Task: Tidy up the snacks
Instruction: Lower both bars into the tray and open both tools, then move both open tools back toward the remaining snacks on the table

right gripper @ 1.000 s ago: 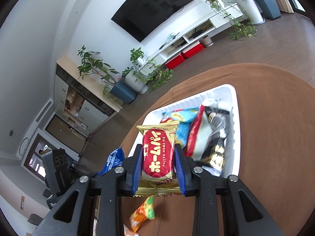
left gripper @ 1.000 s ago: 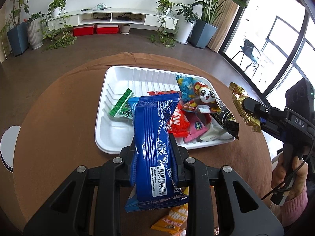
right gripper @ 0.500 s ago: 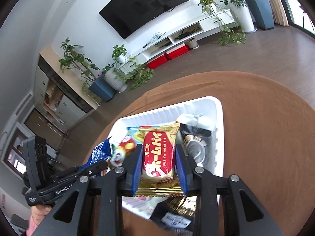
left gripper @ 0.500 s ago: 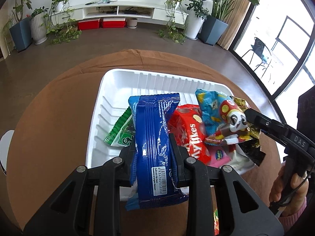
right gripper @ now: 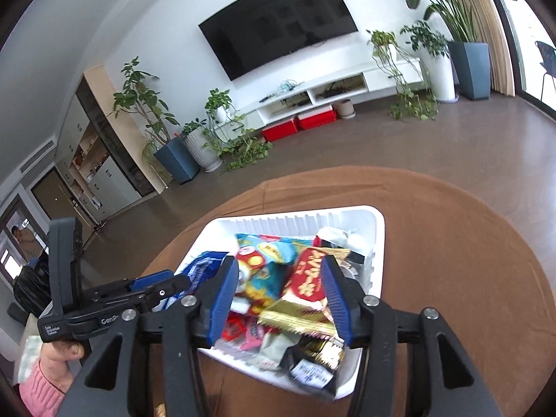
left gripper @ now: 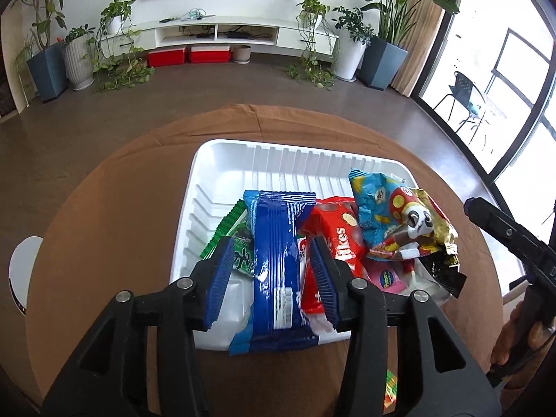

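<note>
Long shiny blue snack pack (left gripper: 276, 274) lies in white foam tray (left gripper: 222, 170), near end over tray's front rim; red-and-gold pie pack (right gripper: 307, 286) atop snack pile.

Right tool (right gripper: 280, 290) spread wide above white tray (right gripper: 377, 260) of snacks, red-and-gold pie packet (right gripper: 305, 286) lying between its pads, left tool (right gripper: 163, 286) at nine o'clock, brown counter (right gripper: 469, 260) beneath.
</note>
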